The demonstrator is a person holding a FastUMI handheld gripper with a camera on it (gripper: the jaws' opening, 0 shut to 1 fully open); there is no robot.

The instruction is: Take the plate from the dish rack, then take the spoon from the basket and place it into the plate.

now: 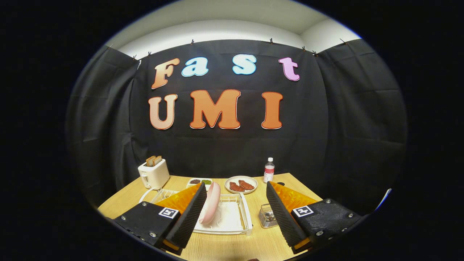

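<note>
Toaster (154, 174) with bread, meat dish (241, 185), bottle (269, 169), two-part condiment tray (200, 181) on table (224, 246).

No legible text (bottle label (268, 170) too small); square coded tags (168, 212) sit on the wide-spread gripper (236, 185)

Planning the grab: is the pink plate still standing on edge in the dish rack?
Yes. The pink plate stands on edge in the white dish rack, untouched between the open gripper fingers.

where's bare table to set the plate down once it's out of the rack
Bare wood lies in front of the dish rack, between the open gripper fingers. The back is crowded: toaster, meat plate, bottle. The basket sits beside the rack.
</note>
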